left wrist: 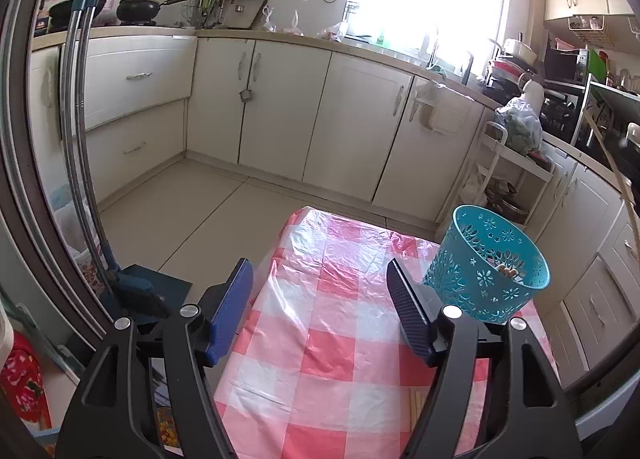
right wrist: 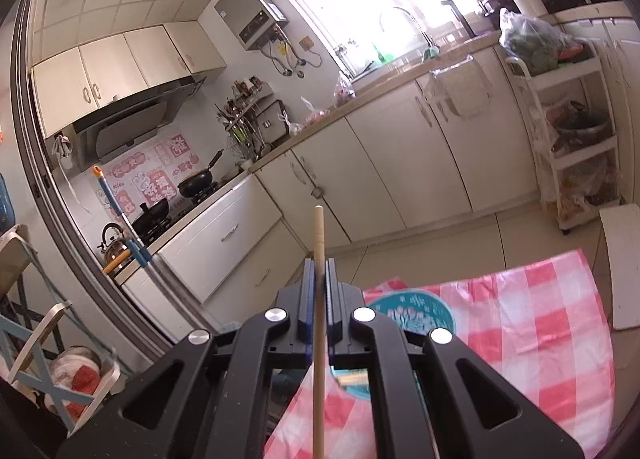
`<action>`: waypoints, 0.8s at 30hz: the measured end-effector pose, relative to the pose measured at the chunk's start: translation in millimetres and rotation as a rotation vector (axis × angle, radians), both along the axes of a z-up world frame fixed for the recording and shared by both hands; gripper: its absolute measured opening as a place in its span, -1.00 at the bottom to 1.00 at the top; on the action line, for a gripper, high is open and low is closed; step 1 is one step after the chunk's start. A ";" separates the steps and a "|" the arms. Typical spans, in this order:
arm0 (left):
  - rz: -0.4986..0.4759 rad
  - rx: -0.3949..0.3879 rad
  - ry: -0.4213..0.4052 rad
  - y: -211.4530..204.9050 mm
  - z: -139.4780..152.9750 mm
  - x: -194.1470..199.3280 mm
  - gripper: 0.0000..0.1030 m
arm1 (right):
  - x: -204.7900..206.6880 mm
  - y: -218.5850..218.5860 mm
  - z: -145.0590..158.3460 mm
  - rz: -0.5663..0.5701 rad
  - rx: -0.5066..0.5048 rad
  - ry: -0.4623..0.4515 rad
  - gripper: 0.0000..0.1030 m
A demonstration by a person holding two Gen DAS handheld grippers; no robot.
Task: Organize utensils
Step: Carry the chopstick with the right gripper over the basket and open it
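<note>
Right claw (right wrist: 319,275) clamps chopstick (right wrist: 319,235) — long axis along fingers, tip forward.

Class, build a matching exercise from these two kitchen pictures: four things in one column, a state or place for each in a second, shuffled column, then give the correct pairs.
Things
1. left gripper
2. right gripper
3. turquoise basket
4. checked tablecloth

States or places
A. stands on the cloth, sticks inside
B. jaws apart, nothing between them
C. spread over the table, pink and white
D. jaws shut on a wooden chopstick

Pairs: 1-B, 2-D, 3-A, 4-C
</note>
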State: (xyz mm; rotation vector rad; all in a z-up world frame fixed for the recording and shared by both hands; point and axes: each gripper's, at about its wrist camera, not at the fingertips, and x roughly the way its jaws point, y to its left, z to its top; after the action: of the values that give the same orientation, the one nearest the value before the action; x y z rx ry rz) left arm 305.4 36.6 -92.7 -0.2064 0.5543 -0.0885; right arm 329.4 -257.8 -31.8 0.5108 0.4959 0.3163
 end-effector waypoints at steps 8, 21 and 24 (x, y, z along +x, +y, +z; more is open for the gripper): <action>0.023 -0.066 0.022 11.5 -0.8 9.1 0.36 | 75.1 -1.5 -49.9 -0.130 -0.087 0.074 -0.89; 0.041 -0.051 0.056 8.4 -7.6 15.7 0.46 | 38.6 11.8 -74.0 -0.090 -0.217 0.125 -0.88; 0.053 -0.040 0.064 8.7 -8.9 15.2 0.49 | 4.0 12.7 -64.5 -0.081 -0.252 0.097 -0.88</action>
State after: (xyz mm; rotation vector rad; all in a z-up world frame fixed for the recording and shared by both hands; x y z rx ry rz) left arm 320.6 45.4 -101.6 -0.2637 0.6110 -0.0418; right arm 333.4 -245.1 -96.3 0.3014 0.5983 0.1485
